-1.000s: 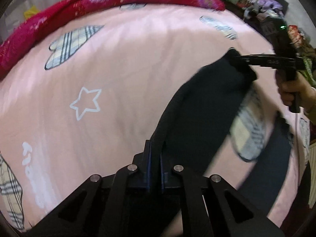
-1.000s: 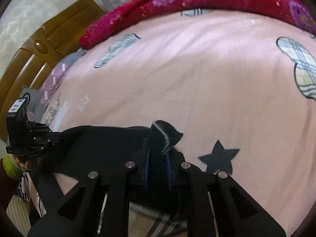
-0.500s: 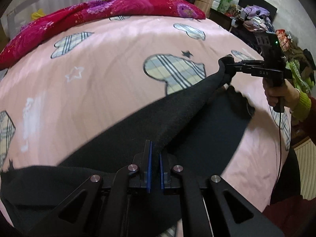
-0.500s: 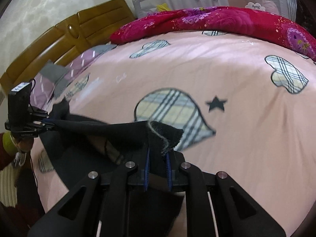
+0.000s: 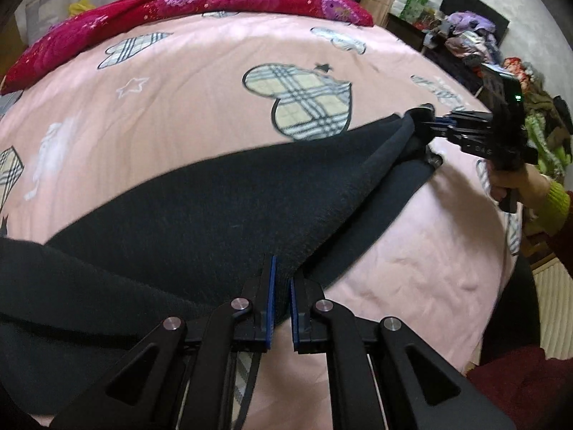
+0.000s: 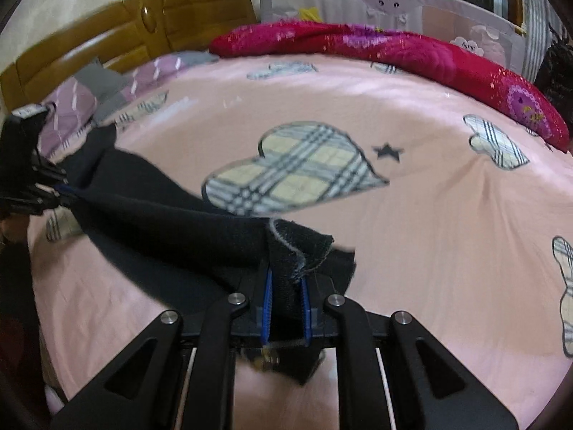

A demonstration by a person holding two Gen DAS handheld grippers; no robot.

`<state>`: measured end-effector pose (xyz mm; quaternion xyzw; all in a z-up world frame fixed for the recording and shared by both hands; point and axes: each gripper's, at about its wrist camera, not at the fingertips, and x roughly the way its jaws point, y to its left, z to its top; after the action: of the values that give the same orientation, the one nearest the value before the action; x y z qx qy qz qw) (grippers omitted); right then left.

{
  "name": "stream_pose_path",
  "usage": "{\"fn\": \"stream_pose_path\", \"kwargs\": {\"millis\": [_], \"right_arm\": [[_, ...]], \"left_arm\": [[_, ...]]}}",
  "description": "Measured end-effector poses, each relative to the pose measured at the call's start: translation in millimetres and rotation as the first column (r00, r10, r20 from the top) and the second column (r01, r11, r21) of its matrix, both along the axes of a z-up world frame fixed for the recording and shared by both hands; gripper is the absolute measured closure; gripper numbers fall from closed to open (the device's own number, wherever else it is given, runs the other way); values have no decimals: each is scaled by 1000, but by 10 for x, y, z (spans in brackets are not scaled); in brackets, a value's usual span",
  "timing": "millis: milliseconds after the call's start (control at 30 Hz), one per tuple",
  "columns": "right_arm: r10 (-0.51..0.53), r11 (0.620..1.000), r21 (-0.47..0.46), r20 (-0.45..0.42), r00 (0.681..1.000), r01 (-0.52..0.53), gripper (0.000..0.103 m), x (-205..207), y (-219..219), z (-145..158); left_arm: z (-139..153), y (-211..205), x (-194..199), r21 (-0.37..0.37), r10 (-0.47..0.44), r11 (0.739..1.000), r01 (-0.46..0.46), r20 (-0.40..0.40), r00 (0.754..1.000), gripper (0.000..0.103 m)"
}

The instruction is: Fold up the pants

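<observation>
The black pants [image 5: 232,208] are stretched between both grippers, low over the pink bed sheet [image 5: 179,125]. In the left wrist view, my left gripper [image 5: 281,268] has the near edge of the cloth between its blue pads, and its jaws are starting to open. Far right, my right gripper [image 5: 426,122] pinches the other end, held by a hand [image 5: 515,182]. In the right wrist view, my right gripper [image 6: 286,276] is shut on a bunched hem of the pants [image 6: 161,215]. The left gripper [image 6: 61,188] shows blurred at the left edge.
A red flowered quilt [image 6: 394,50] lies along the far side of the bed. A wooden headboard [image 6: 125,36] and purple pillows [image 6: 71,100] are at the left, and a bed rail [image 6: 394,3] behind. Piled clothes [image 5: 472,36] sit beyond the bed's right edge.
Both grippers have carried the pants sideways across the bed. The cloth, bunched and hanging before, now spreads wide and low just below the large plaid heart.
</observation>
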<state>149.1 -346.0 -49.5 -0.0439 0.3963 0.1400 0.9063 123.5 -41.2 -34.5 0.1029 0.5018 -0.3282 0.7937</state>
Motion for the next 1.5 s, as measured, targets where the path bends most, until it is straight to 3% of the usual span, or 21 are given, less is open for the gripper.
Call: {"fn": "stream_pose_path", "kwargs": {"millis": [133, 267, 333, 400, 467, 533, 567, 733, 967, 1133, 1233, 1500], "right_arm": [[-23, 998, -51, 1, 1000, 23, 87, -103, 27, -101], [-89, 995, -56, -7, 996, 88, 72, -215, -50, -82], [-115, 993, -42, -9, 993, 115, 72, -304, -103, -59], [-151, 988, -17, -18, 988, 151, 71, -396, -166, -33], [-187, 982, 21, -24, 982, 187, 67, -501, -239, 6], [-223, 974, 44, -22, 975, 224, 55, -589, -276, 58], [-237, 970, 61, -14, 971, 237, 51, -640, -283, 94], [-249, 956, 163, 9, 969, 244, 51, -782, -166, 255], [-87, 963, 258, 2, 996, 84, 51, -667, 546, 312], [24, 948, 317, -13, 1000, -18, 51, -493, 1061, 278], [83, 938, 340, -21, 996, -71, 51, -399, 1315, 265], [225, 908, 375, -56, 973, -188, 51, -75, 1866, 276]], "left_arm": [[-140, -10, -75, 33, 61, 998, -60, -28, 998, 88], [-82, 87, -200, -12, 111, 994, -111, -50, 993, 66], [-19, 148, -270, -34, 136, 990, -137, -50, 990, 63], [30, 213, -320, -42, 171, 984, -174, -54, 984, 51], [76, 339, -348, -57, 226, 971, -230, -66, 972, 49], [115, 473, -343, -62, 281, 956, -286, -74, 957, 47], [132, 564, -329, -60, 322, 943, -326, -79, 944, 46], [221, 877, -154, -53, 467, 879, -473, -99, 879, 44], [301, 1391, 220, -6, 635, 767, -642, -135, 761, 36], [413, 1620, 534, 42, 701, 711, -702, -126, 702, 34], [463, 1797, 848, 88, 743, 668, -739, -145, 654, 33], [471, 2253, 1604, 219, 822, 569, -793, -169, 543, 31]]}}
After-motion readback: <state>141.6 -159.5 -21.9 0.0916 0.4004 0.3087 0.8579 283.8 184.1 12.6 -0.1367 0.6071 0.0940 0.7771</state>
